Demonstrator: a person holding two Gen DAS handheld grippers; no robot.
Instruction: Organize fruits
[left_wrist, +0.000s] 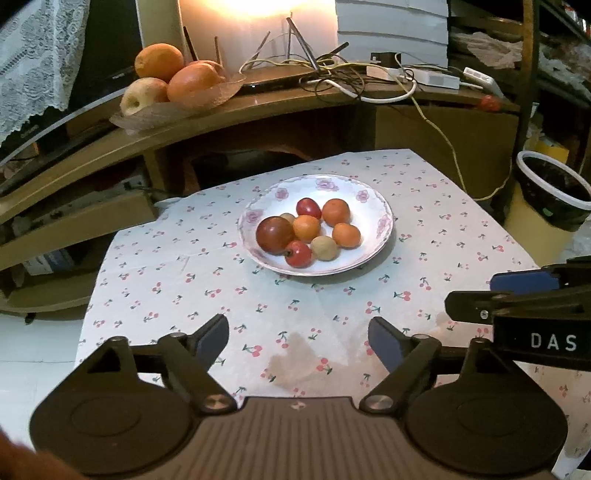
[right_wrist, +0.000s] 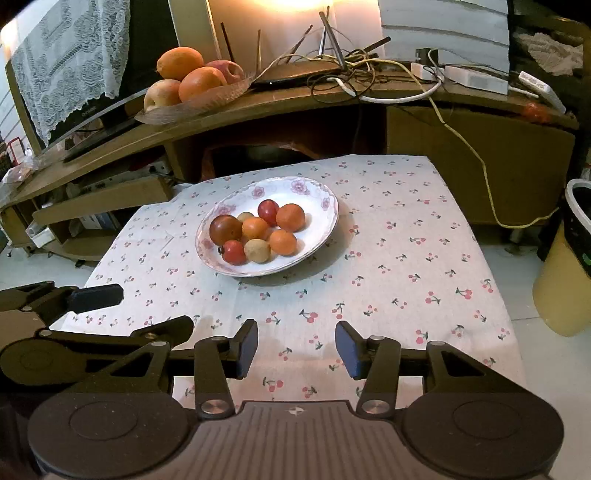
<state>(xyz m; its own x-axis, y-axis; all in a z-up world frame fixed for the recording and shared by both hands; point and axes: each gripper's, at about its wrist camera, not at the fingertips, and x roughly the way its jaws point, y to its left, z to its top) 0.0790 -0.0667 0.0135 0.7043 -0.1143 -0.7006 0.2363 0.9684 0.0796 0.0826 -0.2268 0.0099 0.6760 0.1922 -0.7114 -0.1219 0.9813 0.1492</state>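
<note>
Seven small fruits sit clustered on a white plate (left_wrist: 369, 254) with pink flowers round its rim, resting on the cherry-print tabletop (left_wrist: 192, 266). One dark red fruit (left_wrist: 275, 235) is the largest; three orange ones (left_wrist: 335, 212), two bright red ones (left_wrist: 298, 254) and a pale tan one (left_wrist: 324, 248) lie touching beside it, with another tan one half hidden behind. Both grippers hover over the near edge of the tabletop, well apart from the plate: the left gripper (left_wrist: 297, 341) is spread wide and holds nothing, and the right gripper (right_wrist: 296, 349) is likewise parted and bare. Larger fruit fills a dish (right_wrist: 221, 96) on the shelf (right_wrist: 295, 107) behind.
</note>
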